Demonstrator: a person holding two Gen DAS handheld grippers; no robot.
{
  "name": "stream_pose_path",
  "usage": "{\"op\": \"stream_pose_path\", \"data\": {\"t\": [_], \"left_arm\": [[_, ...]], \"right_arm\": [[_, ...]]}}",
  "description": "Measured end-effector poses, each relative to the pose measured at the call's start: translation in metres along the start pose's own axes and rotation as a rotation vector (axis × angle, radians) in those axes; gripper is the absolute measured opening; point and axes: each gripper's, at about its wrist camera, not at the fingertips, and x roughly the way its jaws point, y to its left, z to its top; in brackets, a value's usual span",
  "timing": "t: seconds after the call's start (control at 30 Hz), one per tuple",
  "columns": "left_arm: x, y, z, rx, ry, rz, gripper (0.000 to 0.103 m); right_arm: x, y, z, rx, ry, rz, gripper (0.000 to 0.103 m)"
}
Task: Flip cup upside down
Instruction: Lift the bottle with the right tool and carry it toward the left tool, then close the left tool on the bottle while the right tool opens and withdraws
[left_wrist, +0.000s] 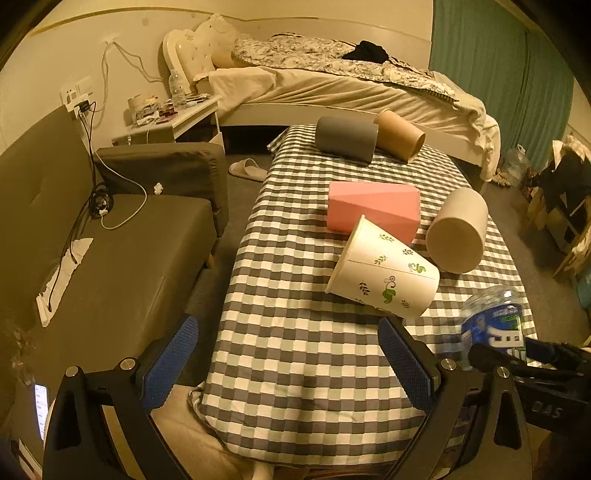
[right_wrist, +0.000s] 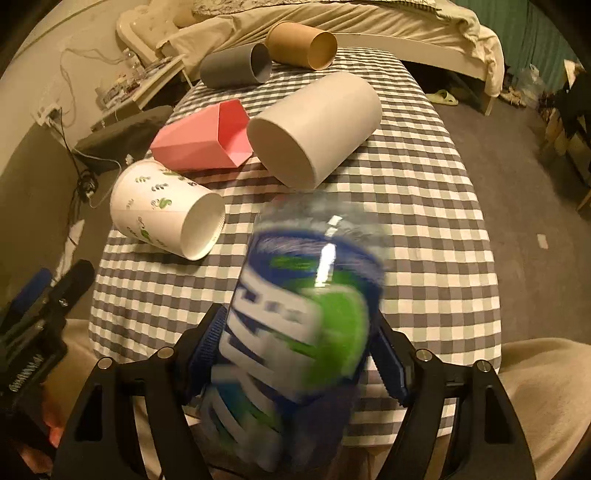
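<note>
A white paper cup with green leaf prints (left_wrist: 384, 269) (right_wrist: 166, 210) lies on its side on the checked tablecloth (left_wrist: 295, 369) (right_wrist: 424, 221), its mouth toward the near right. My left gripper (left_wrist: 286, 332) (right_wrist: 55, 286) hangs open over the table's near left edge, just short of that cup, with nothing between its blue pads. My right gripper (right_wrist: 299, 325) is shut on a clear plastic bottle with a blue and green label (right_wrist: 295, 314) (left_wrist: 493, 321), blurred and held above the table's near right.
More cups lie on their sides behind: pink angular (left_wrist: 373, 210) (right_wrist: 207, 144), beige (left_wrist: 458, 230) (right_wrist: 317, 129), grey (left_wrist: 345, 138) (right_wrist: 236, 68), brown (left_wrist: 399, 134) (right_wrist: 301, 44). A grey sofa (left_wrist: 129, 258) stands left, a bed (left_wrist: 332, 88) at the back.
</note>
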Motion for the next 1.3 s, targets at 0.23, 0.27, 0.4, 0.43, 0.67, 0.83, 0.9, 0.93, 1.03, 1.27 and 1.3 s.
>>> {"op": "stream_pose_path", "data": {"t": [0.23,0.27,0.4,0.43,0.67,0.83,0.9,0.93,1.03,1.27,1.3], "left_arm": [[-0.013,-0.019,0.003,0.006,0.017,-0.029,0.101],[-0.015,-0.024,0.003,0.007,0.022,-0.043,0.101],[-0.021,-0.051,0.008,0.033,0.053,-0.087,0.101],[-0.021,-0.060,0.009,0.045,0.064,-0.095,0.101],[-0.006,-0.117,0.012,0.102,0.161,-0.157,0.101],[0.014,-0.142,0.017,0.091,0.255,-0.193,0.101],[0.023,-0.150,0.019,0.091,0.289,-0.190,0.101],[0.030,-0.156,0.020,0.103,0.317,-0.189,0.101],[0.043,-0.163,0.019,0.113,0.371,-0.194,0.099],[0.062,-0.167,0.013,0.136,0.455,-0.217,0.079],[0.063,-0.167,0.013,0.133,0.469,-0.230,0.073]], "right_arm": [[-0.042,-0.006,0.003,-0.023,-0.096,0.026,0.087],[-0.051,-0.010,0.004,-0.025,-0.116,0.018,0.087],[-0.070,-0.031,0.006,-0.040,-0.152,-0.062,0.088],[-0.073,-0.037,0.007,-0.045,-0.152,-0.085,0.088],[-0.076,-0.088,0.002,-0.014,-0.133,-0.149,0.088],[-0.070,-0.116,0.003,0.028,-0.111,-0.138,0.088],[-0.068,-0.123,0.005,0.042,-0.105,-0.124,0.088],[-0.067,-0.126,0.005,0.049,-0.102,-0.117,0.088],[-0.063,-0.132,0.006,0.064,-0.094,-0.098,0.088],[-0.057,-0.143,0.006,0.110,-0.084,-0.053,0.088],[-0.057,-0.143,0.006,0.117,-0.084,-0.048,0.088]]}}
